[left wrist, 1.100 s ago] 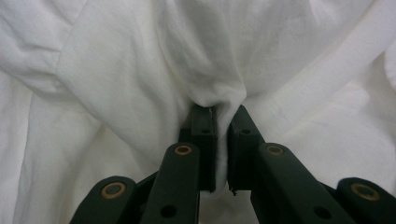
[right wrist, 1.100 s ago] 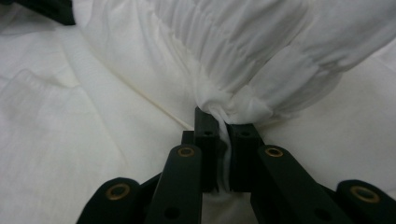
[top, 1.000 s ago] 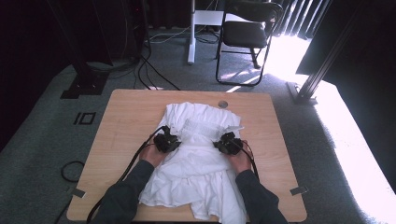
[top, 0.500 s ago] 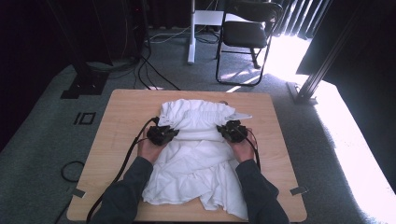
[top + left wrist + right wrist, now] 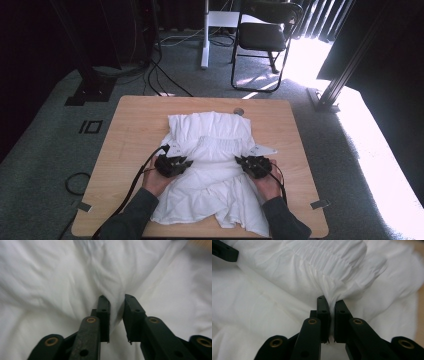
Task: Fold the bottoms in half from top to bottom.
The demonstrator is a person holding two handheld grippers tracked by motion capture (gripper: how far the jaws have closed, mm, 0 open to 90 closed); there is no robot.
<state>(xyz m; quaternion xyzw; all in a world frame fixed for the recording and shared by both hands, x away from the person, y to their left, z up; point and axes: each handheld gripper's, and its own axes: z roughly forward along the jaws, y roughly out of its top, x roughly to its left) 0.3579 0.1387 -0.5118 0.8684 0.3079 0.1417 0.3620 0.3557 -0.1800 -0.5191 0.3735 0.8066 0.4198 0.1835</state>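
A: Where is the white dress (image 5: 212, 165) found, and what is being done with it?

B: It is spread on the wooden table (image 5: 130, 125), bodice toward the far edge, skirt toward the near edge. The bodice appears folded back over the waist, so a fold is judged to be under way.

A: How are the claws set?

B: The right gripper (image 5: 331, 312) is clenched on a gathered pinch of cloth at the right side of the shirred band (image 5: 329, 257). The left gripper (image 5: 116, 312) has just been opening; a ridge of fabric is seen between its jaws, but the pads are not pressed on it, so it is taken as released.

A: What is needed for the step to go well?

B: Both sides should be kept level so the folded edge is laid straight across. The right pinch is best let go only once the cloth lies flat. The left claw should be lifted clear without the fabric being dragged, and wrinkles smoothed toward the near hem.
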